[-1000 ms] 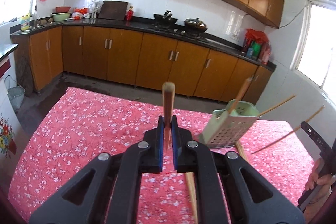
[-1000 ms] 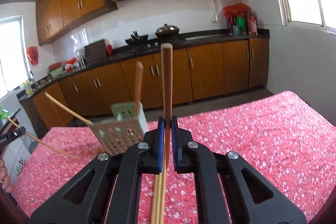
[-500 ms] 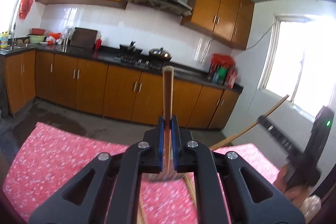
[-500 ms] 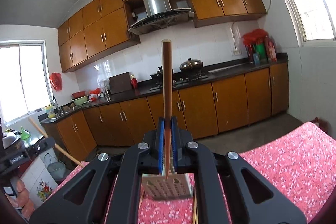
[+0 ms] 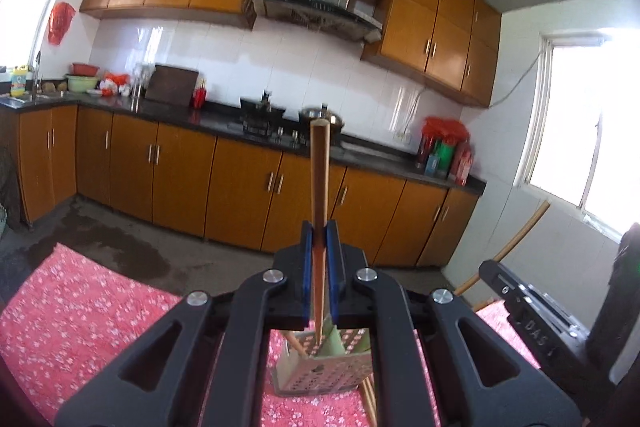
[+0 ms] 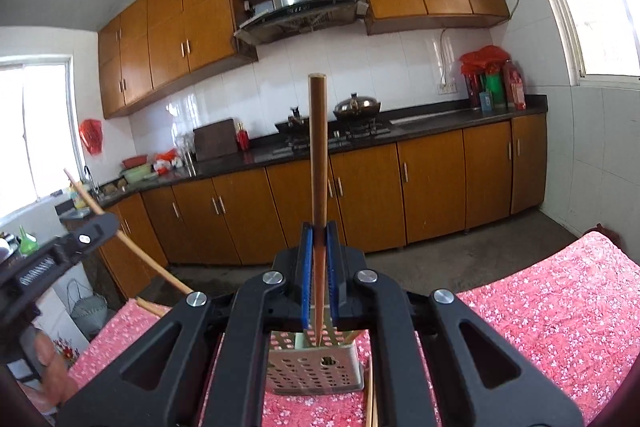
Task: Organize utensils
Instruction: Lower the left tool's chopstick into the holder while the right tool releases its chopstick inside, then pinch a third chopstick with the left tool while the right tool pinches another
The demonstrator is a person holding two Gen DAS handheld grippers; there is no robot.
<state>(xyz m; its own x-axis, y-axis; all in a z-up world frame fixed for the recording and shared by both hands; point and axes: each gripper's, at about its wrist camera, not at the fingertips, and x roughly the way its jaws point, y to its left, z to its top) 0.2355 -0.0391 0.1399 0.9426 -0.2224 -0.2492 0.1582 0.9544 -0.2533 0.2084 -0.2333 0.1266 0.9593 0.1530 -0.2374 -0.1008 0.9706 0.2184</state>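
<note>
Holding one chopstick (image 5: pixel 320 187) upright in my clamped left gripper (image 5: pixel 320 267) and another chopstick (image 6: pixel 318 167) in my clamped right gripper (image 6: pixel 318 267), I see the perforated holder (image 6: pixel 316 371) directly below both tips (each stick's long axis runs near-vertical), roughly equally near.

The utensil holder (image 5: pixel 320 367) is largely hidden behind the black gripper arms; loose chopsticks (image 6: pixel 371 395) are cut off below.
</note>
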